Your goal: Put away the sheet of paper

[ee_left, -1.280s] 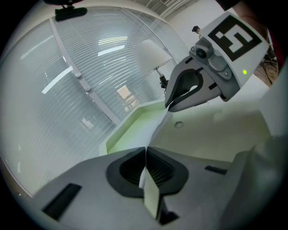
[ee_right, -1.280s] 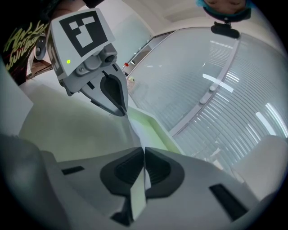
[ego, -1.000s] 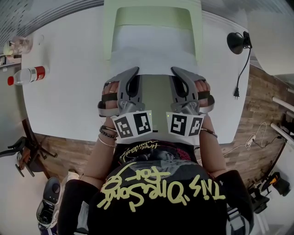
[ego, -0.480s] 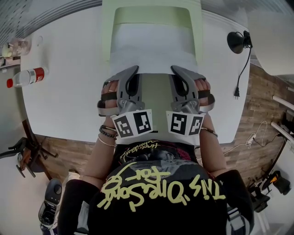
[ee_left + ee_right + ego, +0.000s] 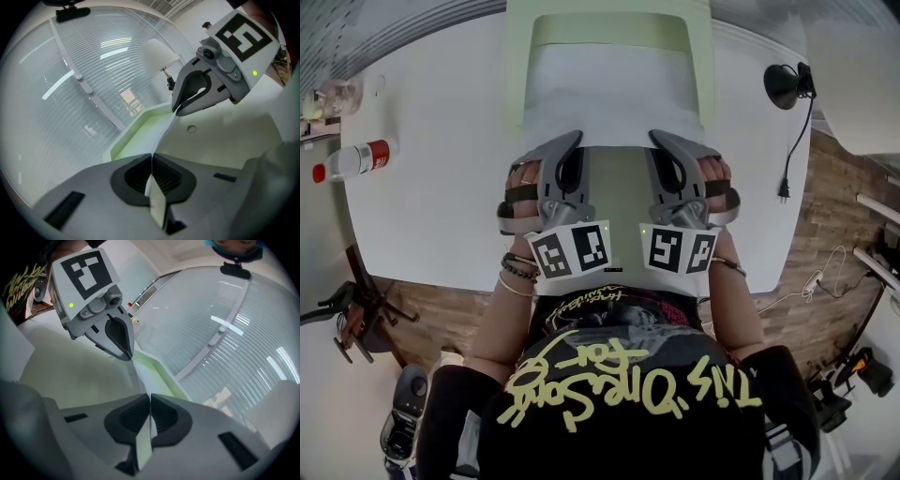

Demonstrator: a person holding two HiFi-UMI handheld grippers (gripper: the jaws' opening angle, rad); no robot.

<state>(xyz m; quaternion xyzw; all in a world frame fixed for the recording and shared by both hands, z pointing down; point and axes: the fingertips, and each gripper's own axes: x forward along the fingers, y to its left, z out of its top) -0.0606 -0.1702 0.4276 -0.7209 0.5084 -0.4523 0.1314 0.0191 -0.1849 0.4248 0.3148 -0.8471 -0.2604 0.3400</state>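
A white table [image 5: 422,187] carries a light green tray [image 5: 703,66]. The left gripper [image 5: 576,141] and right gripper [image 5: 657,141] sit side by side, pointing forward and slightly downward. Each is clamped on a near corner of the sheet of paper [image 5: 609,94], whose far part lies in the tray. Since a second ago, neither the grippers nor the sheet have shifted.

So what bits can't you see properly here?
- Head view: most of the tray floor is covered by the sheet of paper.
- Head view: the paper's near edge is hidden under the left gripper and right gripper.
- Head view: the bottle label is too small to read.
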